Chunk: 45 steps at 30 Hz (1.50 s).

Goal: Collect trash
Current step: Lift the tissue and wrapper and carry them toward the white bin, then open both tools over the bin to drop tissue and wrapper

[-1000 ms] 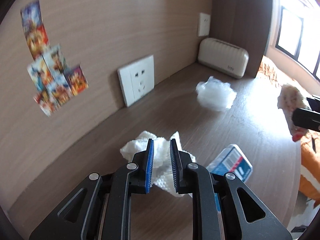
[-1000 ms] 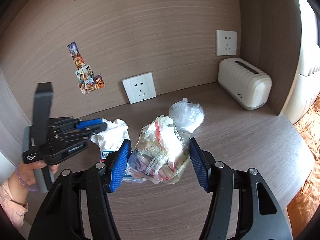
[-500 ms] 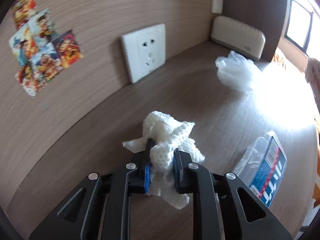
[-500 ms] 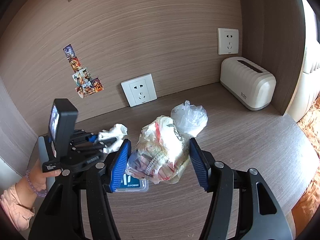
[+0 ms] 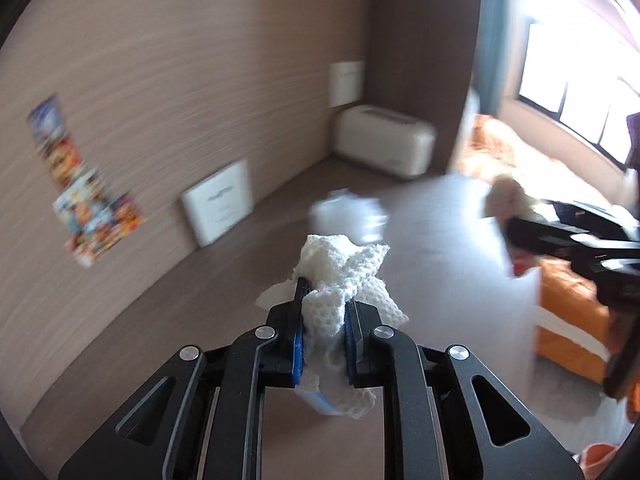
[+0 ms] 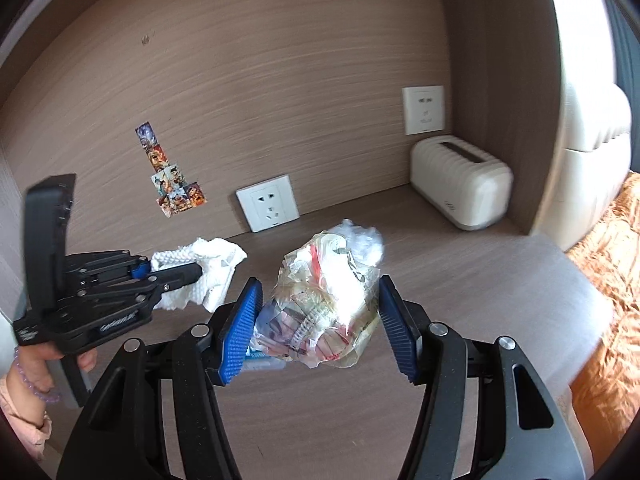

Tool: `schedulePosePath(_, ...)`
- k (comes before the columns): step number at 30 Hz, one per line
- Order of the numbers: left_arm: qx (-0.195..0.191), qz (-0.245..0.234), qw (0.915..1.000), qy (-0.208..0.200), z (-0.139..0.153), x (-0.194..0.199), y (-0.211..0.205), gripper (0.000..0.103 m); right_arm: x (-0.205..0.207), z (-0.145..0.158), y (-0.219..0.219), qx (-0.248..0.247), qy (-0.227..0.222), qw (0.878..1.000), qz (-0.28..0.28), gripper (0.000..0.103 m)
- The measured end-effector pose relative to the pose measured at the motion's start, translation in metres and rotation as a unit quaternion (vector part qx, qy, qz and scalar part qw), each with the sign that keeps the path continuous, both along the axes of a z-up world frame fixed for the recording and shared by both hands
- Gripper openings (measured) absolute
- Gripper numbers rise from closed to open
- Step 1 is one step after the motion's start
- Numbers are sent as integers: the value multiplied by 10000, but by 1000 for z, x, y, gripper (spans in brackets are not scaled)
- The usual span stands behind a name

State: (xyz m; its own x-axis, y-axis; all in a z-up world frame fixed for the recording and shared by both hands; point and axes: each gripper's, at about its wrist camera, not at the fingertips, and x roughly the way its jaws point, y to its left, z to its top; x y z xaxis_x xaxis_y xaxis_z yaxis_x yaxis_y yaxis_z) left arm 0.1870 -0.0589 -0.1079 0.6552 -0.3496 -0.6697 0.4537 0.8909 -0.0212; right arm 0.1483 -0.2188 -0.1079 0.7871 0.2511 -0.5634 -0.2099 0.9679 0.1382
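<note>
Between my two grippers the gap was small: the left gripper [image 6: 192, 270], clamped on the white tissue [image 6: 216, 264], stood just left of the trash bag [image 6: 328, 300] held by my right gripper [image 6: 320, 312], above the desk [image 6: 480, 280].

Wood-grain wall [image 6: 280, 80] with sockets [image 6: 267, 208] behind a brown desk [image 6: 460, 280]; bright window [image 5: 580, 92] beyond.
</note>
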Motion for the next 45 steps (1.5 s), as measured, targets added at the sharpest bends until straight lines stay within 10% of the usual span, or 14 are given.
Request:
schedulePosePath(21, -82, -2920, 9536, 728, -58, -141, -284, 15, -210, -33, -188, 108, 488, 9687, -2431, 60)
schedulePosePath(37, 399, -4027, 8945, 1902, -265, -172, -418, 15, -234, -219, -305, 869, 1606, 9346, -3051, 60)
schedulePosePath(39, 375, -4050, 8903, 2045, -298, -168, -423, 22, -231, -254, -315, 903, 1725, 9301, -3113, 61)
schedulePosePath(40, 341, -4061, 8869, 2176, -319, -165, -427, 48, -228, -276, -321, 944, 1765, 9280, -3142, 74)
schedulePosePath(41, 330, -4018, 8865, 2270, -335, -162, -430, 94, -226, -295, -326, 980, 1837, 9264, -3136, 99)
schedulePosePath(45, 216, -3741, 8893, 2620, -386, -146, -432, 98, -219, -366, -340, 1001, 2338, 9145, -3146, 98)
